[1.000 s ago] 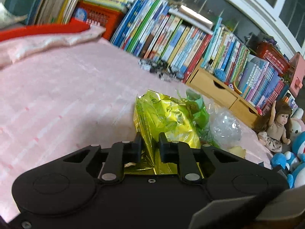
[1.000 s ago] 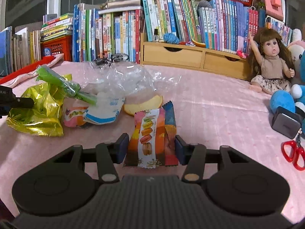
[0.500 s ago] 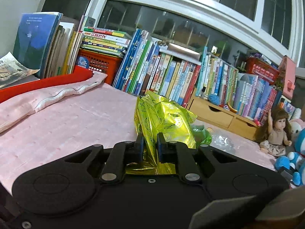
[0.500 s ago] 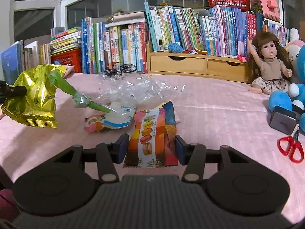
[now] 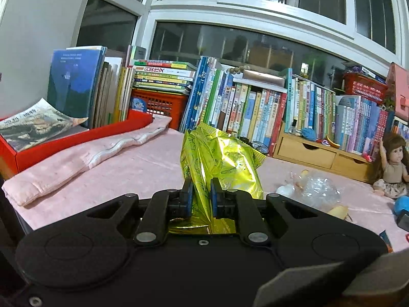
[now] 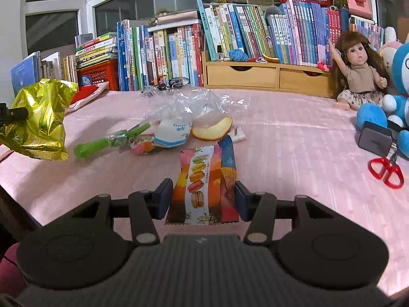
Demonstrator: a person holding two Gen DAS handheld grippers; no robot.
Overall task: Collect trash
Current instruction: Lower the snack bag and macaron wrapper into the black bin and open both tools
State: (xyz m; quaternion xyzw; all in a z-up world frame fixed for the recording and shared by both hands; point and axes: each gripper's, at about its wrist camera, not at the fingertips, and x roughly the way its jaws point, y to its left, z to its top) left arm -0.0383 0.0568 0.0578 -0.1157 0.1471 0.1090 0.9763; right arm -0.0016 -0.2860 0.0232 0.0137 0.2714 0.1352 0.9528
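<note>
Lifted since a second ago: yellow snack bag now off the pink cloth, left gripper pinched tight on its base. Right wrist view: right gripper clamps macaron wrapper; only here green wrapper, scissors beyond the fingers

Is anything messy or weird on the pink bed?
Yes. Litter sits mid-cover: a crumpled clear plastic bag, a green wrapper, a white packet and a yellow peel-like scrap. Red scissors lie loose by the toys. The yellow bag and macaron wrapper are in grippers.
</note>
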